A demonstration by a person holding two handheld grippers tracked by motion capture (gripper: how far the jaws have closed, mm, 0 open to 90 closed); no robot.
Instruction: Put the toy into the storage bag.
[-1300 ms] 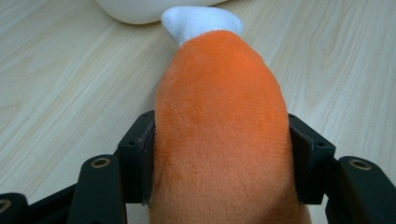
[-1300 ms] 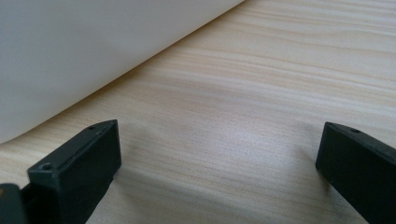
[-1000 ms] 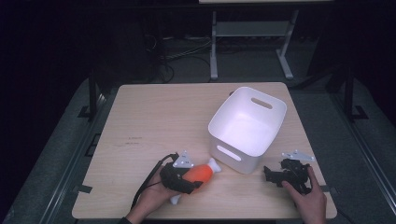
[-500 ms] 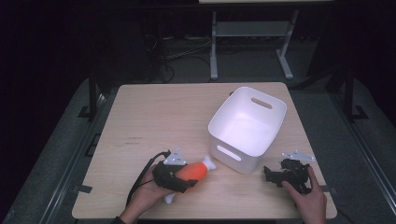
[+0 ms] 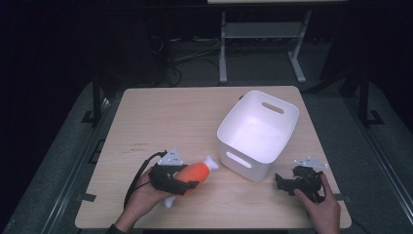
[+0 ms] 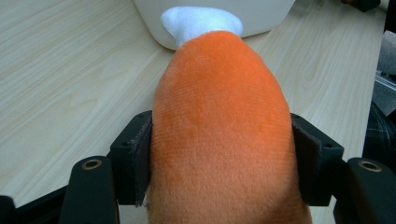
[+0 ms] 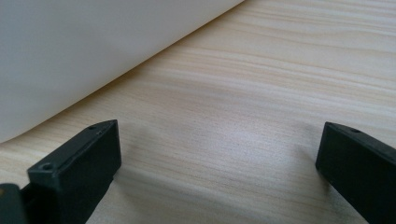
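Left gripper, jaws clamped on both sides of the orange plush toy, now has it off the table & nearer the white bin's front-left corner vs. a sec ago, so prob. bin-bound; right gripper jaws wide, empty.

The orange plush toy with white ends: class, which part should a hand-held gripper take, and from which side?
Grip the orange plush toy across its thick orange middle, coming from the end away from the white bin. The body is widest and soft there; the white ends are narrow. The left hand-held gripper holds it so.
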